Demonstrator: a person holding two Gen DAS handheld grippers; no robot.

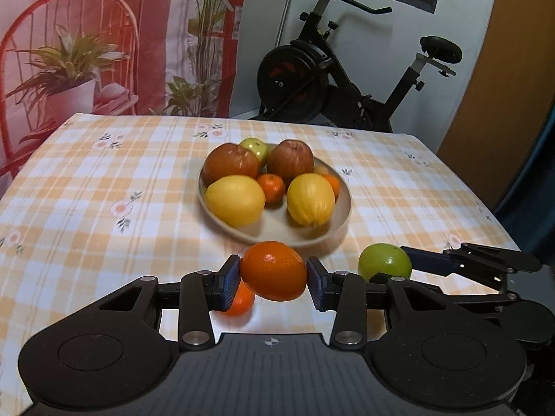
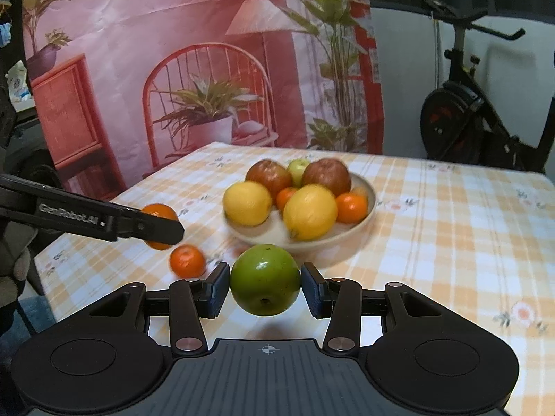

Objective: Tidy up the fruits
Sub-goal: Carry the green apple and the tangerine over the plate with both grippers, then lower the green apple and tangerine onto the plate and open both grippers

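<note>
The left gripper (image 1: 273, 279) is clamping its fingers on an orange (image 1: 273, 270), while the right gripper (image 2: 265, 287) is gripping a green apple (image 2: 265, 280); both fruits are hanging just short of the bowl (image 1: 341, 215). Apples, lemons and tangerines are already sitting inside. One tangerine (image 2: 187, 260) is lying loose on the desk (image 2: 451, 228), waiting.

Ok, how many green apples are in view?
2 green apples: one at the back of the bowl, between the red apples; one gripped in the right tool. More may be hidden.
</note>
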